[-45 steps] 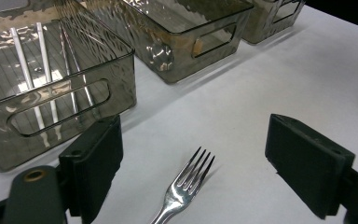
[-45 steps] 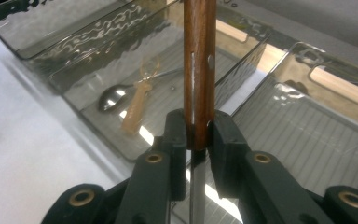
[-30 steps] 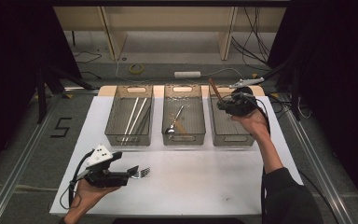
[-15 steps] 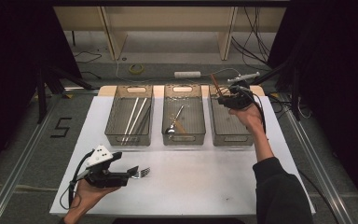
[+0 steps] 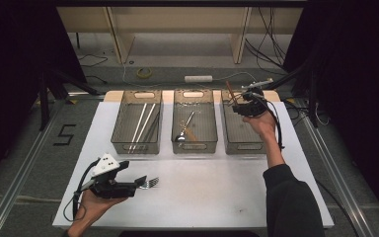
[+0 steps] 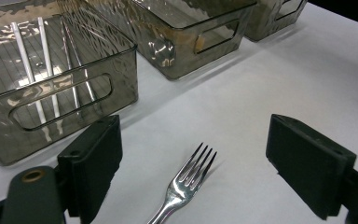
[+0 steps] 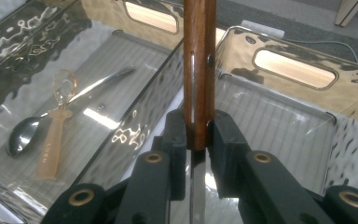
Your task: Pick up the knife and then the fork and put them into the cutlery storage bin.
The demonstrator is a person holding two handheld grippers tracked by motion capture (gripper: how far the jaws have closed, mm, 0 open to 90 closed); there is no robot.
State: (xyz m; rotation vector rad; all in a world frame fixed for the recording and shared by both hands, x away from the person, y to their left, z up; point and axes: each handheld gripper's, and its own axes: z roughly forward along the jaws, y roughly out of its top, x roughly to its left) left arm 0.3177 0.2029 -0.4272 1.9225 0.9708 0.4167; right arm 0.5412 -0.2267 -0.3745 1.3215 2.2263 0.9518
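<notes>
White table (image 5: 212, 197) — brown wooden-handled knife (image 7: 198, 70)

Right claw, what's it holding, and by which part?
The right claw is shut on a wooden-handled knife, gripping the handle near where the blade begins.

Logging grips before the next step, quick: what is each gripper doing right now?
Left gripper: open, jaws either side of the fork on the table, not gripping it.
Right gripper: closed on a wooden-handled knife above the right bin.
</notes>
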